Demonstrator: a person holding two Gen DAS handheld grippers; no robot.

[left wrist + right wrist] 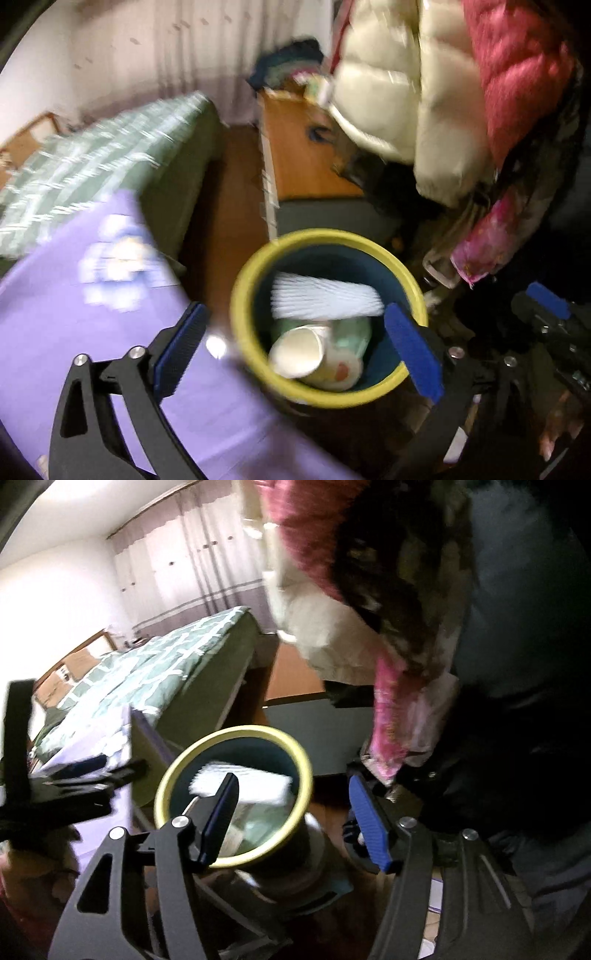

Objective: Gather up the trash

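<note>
A round bin with a yellow rim [242, 314] and a dark teal inside stands on the floor below both grippers. In it lie a paper cup [301, 356], green packaging [354, 326] and a blurred white ribbed item [325, 299] across its mouth. My left gripper [295, 349] is wide open over the bin, with nothing between its blue pads [413, 354]. The right wrist view shows the same bin's rim [240, 732] and the white item [255, 784]. My right gripper [295, 823] is open and empty just above the rim. The left gripper [77, 779] shows at the left there.
A bed with a green patterned cover [92, 166] stands to the left, with a purple cloth [74, 350] in front of it. A white jacket [388, 92] and a red one [517, 74] hang close on the right. A wooden cabinet [303, 158] is behind the bin.
</note>
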